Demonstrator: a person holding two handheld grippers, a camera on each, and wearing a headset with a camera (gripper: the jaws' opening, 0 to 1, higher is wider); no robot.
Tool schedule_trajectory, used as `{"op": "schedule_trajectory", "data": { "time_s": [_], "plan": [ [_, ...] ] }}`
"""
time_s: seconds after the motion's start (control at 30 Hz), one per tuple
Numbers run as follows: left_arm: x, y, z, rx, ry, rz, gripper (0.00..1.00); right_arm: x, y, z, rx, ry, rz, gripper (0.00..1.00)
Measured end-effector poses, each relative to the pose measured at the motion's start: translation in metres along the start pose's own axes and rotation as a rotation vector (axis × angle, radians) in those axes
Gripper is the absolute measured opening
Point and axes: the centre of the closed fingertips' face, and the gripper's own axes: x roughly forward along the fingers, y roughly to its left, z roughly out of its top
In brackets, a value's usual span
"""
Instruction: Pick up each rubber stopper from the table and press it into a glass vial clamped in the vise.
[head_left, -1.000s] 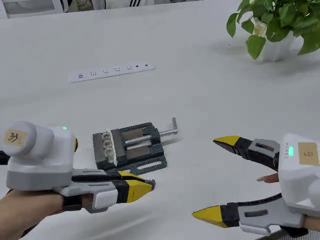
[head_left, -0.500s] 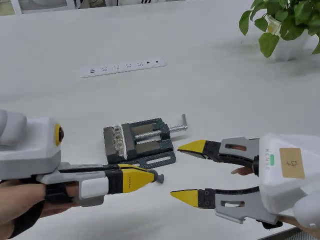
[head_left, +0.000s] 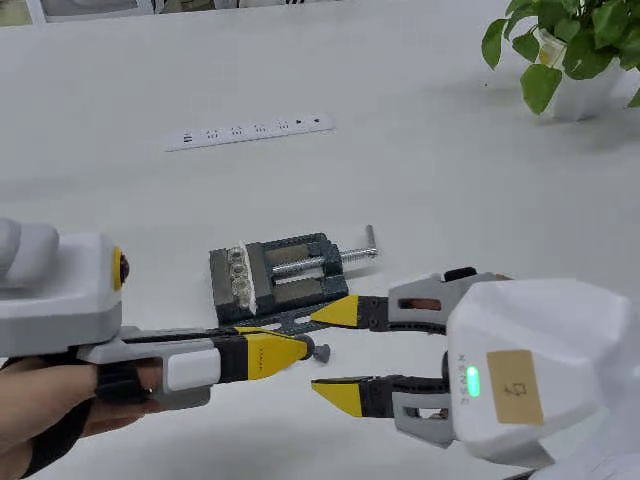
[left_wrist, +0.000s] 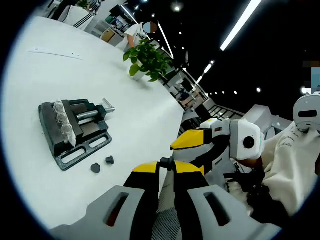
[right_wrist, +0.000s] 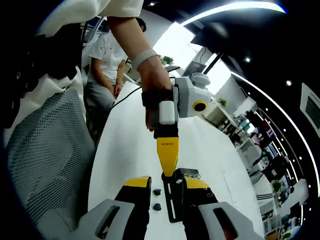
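1. The left gripper (left_wrist: 167, 168) has its yellow-tipped jaws pinched together on one small dark stopper (left_wrist: 166, 162). The stopper pokes out just past the tips and is held clear of the white table (head_left: 450, 180).
2. The right gripper (head_left: 337, 353) faces it from the other side. Its jaws are spread wide and hold nothing. In the head view the held stopper sits at the mouth of that gap, just off the two yellow tips. In the right gripper view the left gripper's tip points straight at the space between the right jaws.
3. Two loose stoppers (left_wrist: 95, 168) lie on the table close together, just beside the near edge of the vise's base plate and below the gripper tips.
4. The vise (head_left: 290, 272) rests flat on the table just beyond both grippers, with its screw handle sticking out to the right in the head view. A row of glass vials (head_left: 239, 276) is clamped at its left end. Whether any vial is already plugged cannot be made out.
5. Well beyond the vise, a white power strip (head_left: 250, 130) lies on the table. A potted plant (head_left: 570, 50) stands at the far right corner.
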Motion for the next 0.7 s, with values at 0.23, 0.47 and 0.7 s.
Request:
{"op": "schedule_trajectory", "data": {
  "time_s": [0.23,0.47,0.7],
  "plan": [
    [-0.0014,0.0042,0.0016,-0.032,-0.025,0.014,0.07,0.0049,-0.0026,-0.0006,-0.022,0.017,-0.003,0.15],
    [-0.002,0.0057,-0.0003,-0.046,-0.031,0.019,0.07,0.006,-0.0035,-0.0021,-0.023,0.028,-0.005,0.11],
    [-0.0022,0.0067,-0.0015,-0.058,-0.035,0.02,0.07,0.0068,-0.0024,-0.0024,-0.031,0.037,-0.002,0.09]
  ]
}}
